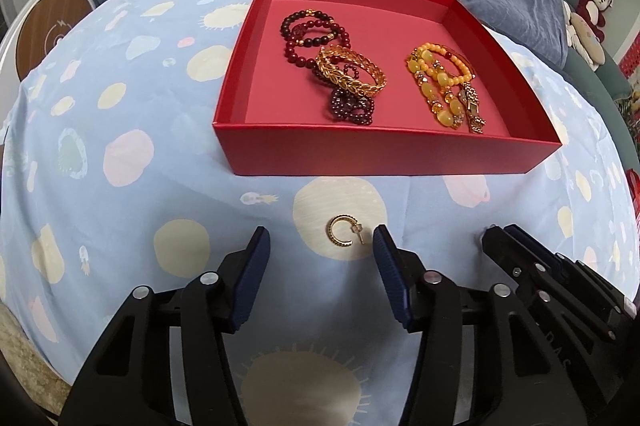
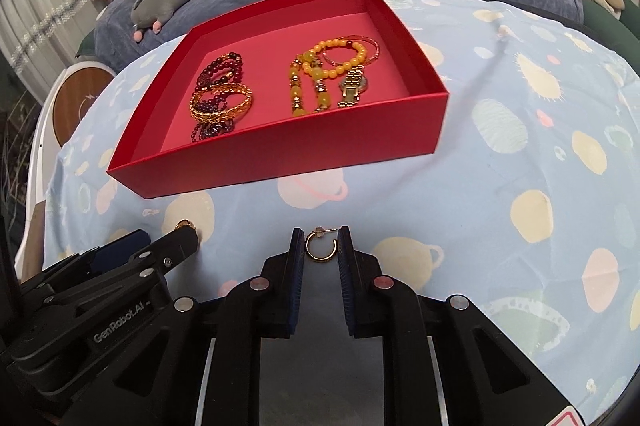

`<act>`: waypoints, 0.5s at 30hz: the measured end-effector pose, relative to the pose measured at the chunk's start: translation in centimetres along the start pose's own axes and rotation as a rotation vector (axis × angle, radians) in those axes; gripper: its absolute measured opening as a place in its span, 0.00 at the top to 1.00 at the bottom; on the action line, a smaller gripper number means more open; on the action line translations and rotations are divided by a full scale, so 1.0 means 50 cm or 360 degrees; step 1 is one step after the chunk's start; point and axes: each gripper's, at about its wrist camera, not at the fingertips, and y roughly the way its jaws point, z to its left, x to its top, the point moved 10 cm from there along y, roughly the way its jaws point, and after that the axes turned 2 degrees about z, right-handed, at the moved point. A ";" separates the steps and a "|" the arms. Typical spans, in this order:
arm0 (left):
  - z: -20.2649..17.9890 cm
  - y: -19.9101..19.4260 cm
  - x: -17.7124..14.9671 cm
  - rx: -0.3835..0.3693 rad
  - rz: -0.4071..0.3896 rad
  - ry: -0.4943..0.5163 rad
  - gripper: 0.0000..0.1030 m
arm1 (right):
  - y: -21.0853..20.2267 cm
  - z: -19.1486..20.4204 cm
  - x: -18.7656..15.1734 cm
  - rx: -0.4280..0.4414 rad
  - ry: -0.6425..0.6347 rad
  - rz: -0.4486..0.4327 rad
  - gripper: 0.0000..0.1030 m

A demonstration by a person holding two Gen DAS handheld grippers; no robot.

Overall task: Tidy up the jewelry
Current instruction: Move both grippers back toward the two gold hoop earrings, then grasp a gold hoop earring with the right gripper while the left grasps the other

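Nearest in the right wrist view, the right gripper has its blue pads closed in on a gold hoop earring; the hoop sits between them with its post sticking out at the top, and the pads appear to touch its sides, so I judge it pinched. In the left wrist view, the left gripper stands with its jaws apart around a second gold hoop earring, which lies flat on the planet-print cloth, untouched and nearer the right-hand pad.

The step in hand looks like picking up the two loose earrings. The left jaws must close squarely on a thin hoop lying flat, then both go up and forward.

Just beyond stands the red box, its near wall facing the grippers; each load must clear that rim. Inside, dark beaded bracelets with a gold leaf bangle fill the left, yellow bead bracelets and a gold watch the right. Bare floor remains between the piles and along the near wall.
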 end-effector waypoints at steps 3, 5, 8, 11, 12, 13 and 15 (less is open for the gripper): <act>-0.003 0.001 0.000 0.0042 -0.0016 0.0046 0.54 | -0.001 -0.004 -0.003 0.0005 0.0014 0.0001 0.85; -0.003 0.001 0.000 0.0056 -0.0025 0.0060 0.57 | -0.002 -0.005 -0.003 0.0007 0.0015 0.0002 0.85; -0.002 0.002 0.001 0.0078 -0.0039 0.0073 0.65 | -0.002 -0.005 -0.003 0.0009 0.0017 0.0002 0.85; -0.001 0.001 0.002 0.0094 -0.0047 0.0089 0.71 | -0.002 -0.005 -0.005 0.0014 0.0017 0.0004 0.85; 0.000 0.001 0.002 0.0097 -0.0050 0.0094 0.72 | -0.003 -0.004 -0.006 0.0014 0.0016 0.0005 0.85; 0.000 0.002 0.003 0.0104 -0.0054 0.0102 0.76 | -0.003 -0.003 -0.007 0.0014 0.0015 0.0005 0.85; 0.000 0.002 0.005 0.0106 -0.0060 0.0111 0.83 | -0.005 -0.001 -0.009 0.0016 0.0015 0.0006 0.85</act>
